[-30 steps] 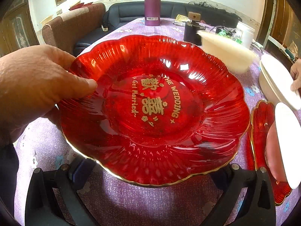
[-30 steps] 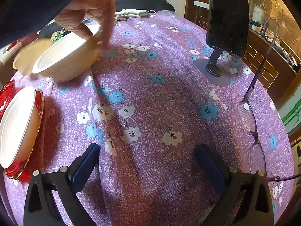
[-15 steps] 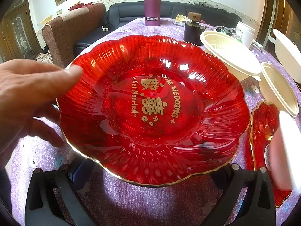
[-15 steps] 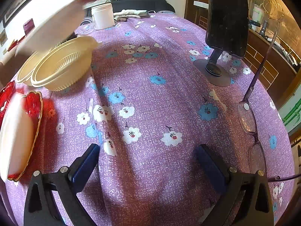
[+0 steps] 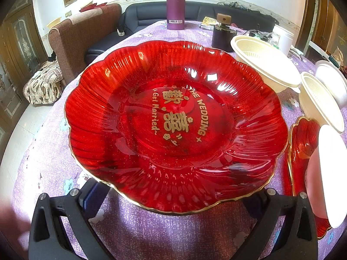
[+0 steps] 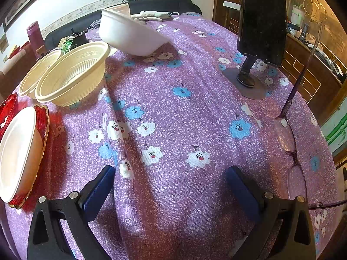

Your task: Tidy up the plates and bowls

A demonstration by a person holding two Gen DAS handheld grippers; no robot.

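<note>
left view: big red plate covers the inner tips of both fingers. second red plate mostly behind a white bowl, cut by the right edge. blurred patch bottom-left, can't tell what it is. right view: tilted white bowl smeared, support unclear. glasses arm runs off-frame right.

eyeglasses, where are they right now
In the right wrist view the eyeglasses lie on the purple tablecloth at the right edge, near the black stand.
</note>
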